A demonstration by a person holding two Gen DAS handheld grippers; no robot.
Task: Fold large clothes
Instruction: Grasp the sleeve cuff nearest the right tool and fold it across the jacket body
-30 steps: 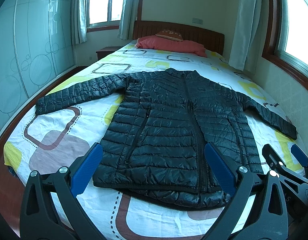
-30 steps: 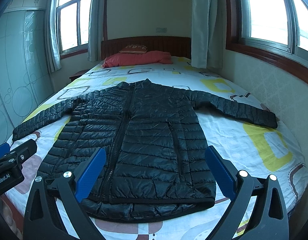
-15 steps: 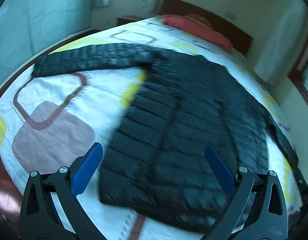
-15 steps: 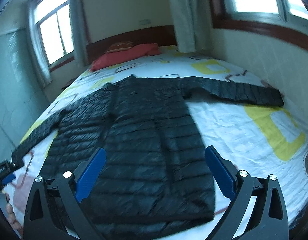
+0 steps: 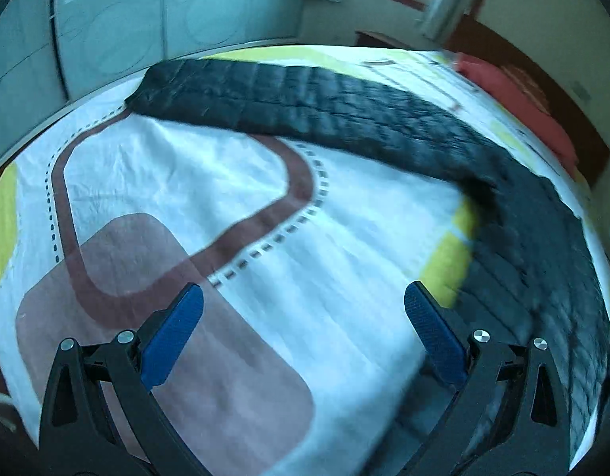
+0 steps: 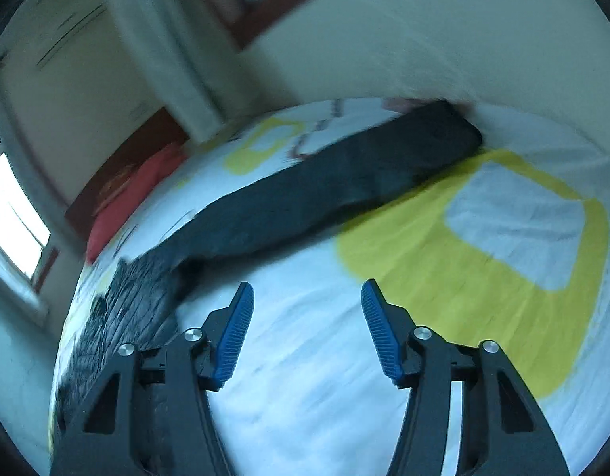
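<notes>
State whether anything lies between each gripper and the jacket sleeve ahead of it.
Nothing visible does. Only bare bedsheet separates the left gripper from its sleeve, and the right gripper, jaws just narrowing and empty, from its sleeve.

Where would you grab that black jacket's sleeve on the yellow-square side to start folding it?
Probably at the cuff end of the sleeve, coming from the bed's outer edge. The sleeve lies flat and stretched straight out across the sheet, so its free end is the easiest part to pinch and swing back over the body. The right gripper is open with nothing between its pads; its jaws have just been closing.
</notes>
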